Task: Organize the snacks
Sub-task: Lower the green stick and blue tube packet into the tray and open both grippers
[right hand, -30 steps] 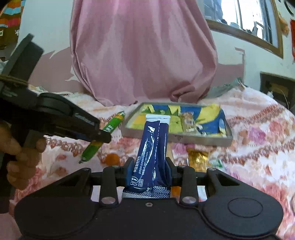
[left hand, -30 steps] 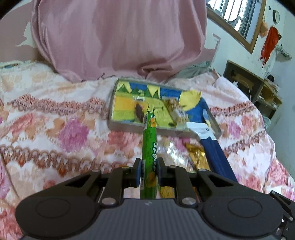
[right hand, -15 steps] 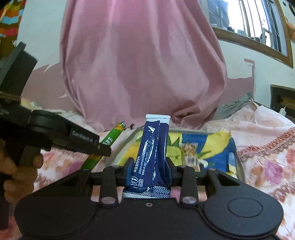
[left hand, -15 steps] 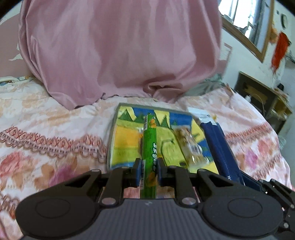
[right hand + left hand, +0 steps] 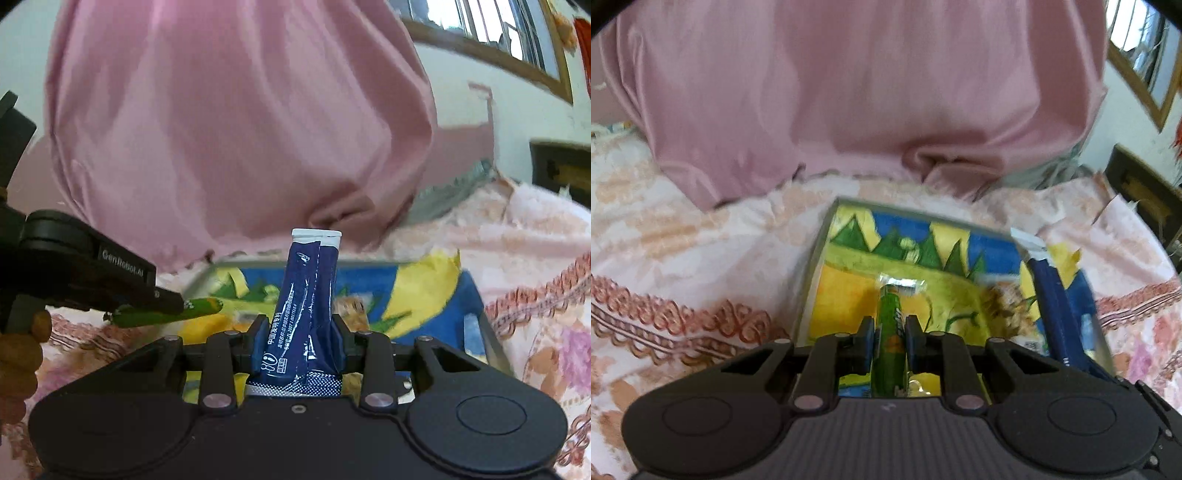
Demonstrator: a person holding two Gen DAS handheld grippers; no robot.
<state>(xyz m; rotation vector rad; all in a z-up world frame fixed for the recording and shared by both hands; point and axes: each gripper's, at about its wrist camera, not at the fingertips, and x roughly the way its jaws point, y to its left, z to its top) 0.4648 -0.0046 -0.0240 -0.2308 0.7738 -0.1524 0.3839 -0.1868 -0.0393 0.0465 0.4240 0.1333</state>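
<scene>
Jaws of the left gripper (image 5: 889, 341): pinching a green stick snack (image 5: 891, 332) between both pads, its silvery far end pointing forward and down over the tray
Jaws of the right gripper (image 5: 300, 345): pinching a dark blue sachet (image 5: 306, 306) near its lower end; sachet stands upright, white sealed edge on top, white print on its face
Tray (image 5: 818, 258): shallow, grey-rimmed, lying on the bed; floor lined with a picture in yellow, blue and green
Contents of tray: one pale, crumbly-looking snack packet (image 5: 1008, 310), blurred, near the right side; the green stick snack hangs over the yellow part on the left; the dark blue sachet hangs over the right edge, seen from the left wrist view
Bed (image 5: 683, 280): covered with a pink floral sheet with reddish scroll borders
Pink cloth (image 5: 849, 92): large draped bundle behind the tray, filling the upper half of both views
Hand (image 5: 18, 354): a person's, on the grip of the left gripper, at the left edge of the right wrist view
Window (image 5: 487, 26): wood-framed, upper right
</scene>
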